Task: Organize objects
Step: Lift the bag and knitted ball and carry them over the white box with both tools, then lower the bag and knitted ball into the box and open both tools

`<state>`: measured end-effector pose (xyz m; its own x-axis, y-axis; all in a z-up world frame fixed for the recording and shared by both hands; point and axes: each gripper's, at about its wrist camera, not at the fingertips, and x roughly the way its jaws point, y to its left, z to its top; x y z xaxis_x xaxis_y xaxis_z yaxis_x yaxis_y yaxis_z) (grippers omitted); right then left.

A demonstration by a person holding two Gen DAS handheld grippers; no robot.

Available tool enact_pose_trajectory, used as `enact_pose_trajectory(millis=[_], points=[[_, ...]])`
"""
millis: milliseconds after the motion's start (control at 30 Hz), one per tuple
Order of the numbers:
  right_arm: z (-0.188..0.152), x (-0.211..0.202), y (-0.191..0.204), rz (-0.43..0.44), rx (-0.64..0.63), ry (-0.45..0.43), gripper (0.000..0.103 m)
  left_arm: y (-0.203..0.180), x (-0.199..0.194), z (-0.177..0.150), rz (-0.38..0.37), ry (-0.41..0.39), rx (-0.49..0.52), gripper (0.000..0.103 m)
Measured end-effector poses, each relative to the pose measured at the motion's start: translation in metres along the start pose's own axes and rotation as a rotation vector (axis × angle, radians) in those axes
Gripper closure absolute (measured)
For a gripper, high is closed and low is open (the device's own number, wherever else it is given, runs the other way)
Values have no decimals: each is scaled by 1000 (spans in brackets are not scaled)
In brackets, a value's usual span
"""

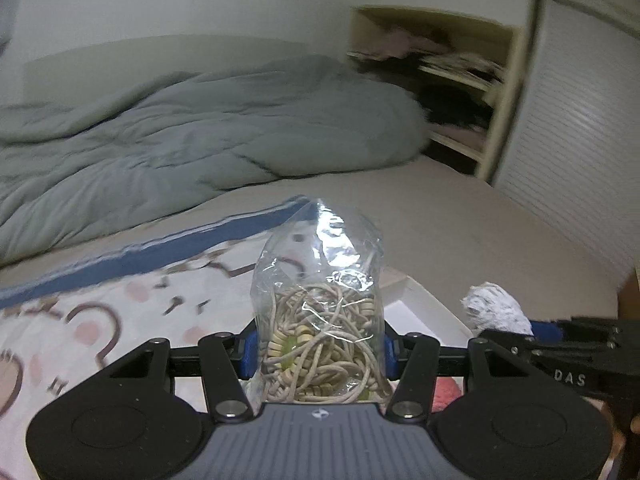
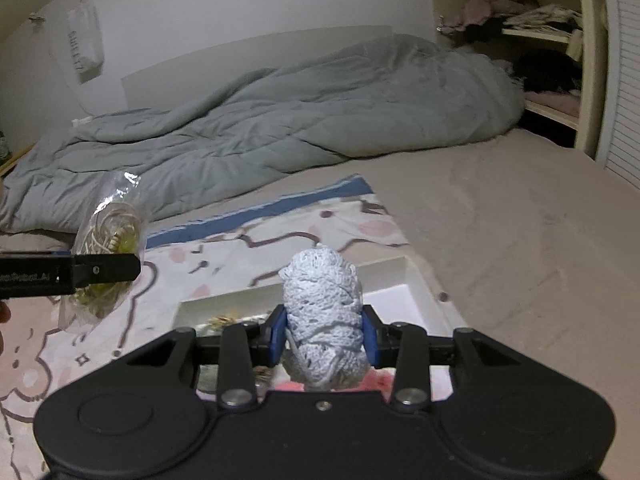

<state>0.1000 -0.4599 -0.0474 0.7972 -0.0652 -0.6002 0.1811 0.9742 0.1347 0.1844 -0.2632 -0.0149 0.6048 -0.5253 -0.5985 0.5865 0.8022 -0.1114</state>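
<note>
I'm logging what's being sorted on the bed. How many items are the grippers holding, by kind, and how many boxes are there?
Clear plastic bag of cord and beads: 1, held by the left gripper
White lace bundle: 1, held by the right gripper
White box: 1, open
Total: 3

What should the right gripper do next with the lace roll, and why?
Probably lower the right gripper and set the white lace roll into the white box just below it. The roll is clamped and lifted, and the compartment beneath looks bare. The left gripper holds the bag of cords off to the side.
</note>
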Motion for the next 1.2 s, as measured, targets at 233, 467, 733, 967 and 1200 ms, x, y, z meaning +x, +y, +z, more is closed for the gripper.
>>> enact_pose_trajectory(millis=[233, 467, 733, 967, 1200], points=[[-5, 9, -29, -12, 58, 29, 64, -32, 33, 2, -94, 22, 225, 48], [-13, 13, -49, -26, 76, 45, 64, -48, 63, 1, -157, 33, 400, 48], [-30, 31, -67, -49, 98, 113, 64, -56, 100, -9, -249, 51, 518, 48], [-33, 42, -63, -53, 60, 125, 64, -63, 131, -16, -268, 44, 538, 41], [-36, 56, -65, -98, 36, 170, 57, -62, 149, -24, -210, 85, 527, 17]])
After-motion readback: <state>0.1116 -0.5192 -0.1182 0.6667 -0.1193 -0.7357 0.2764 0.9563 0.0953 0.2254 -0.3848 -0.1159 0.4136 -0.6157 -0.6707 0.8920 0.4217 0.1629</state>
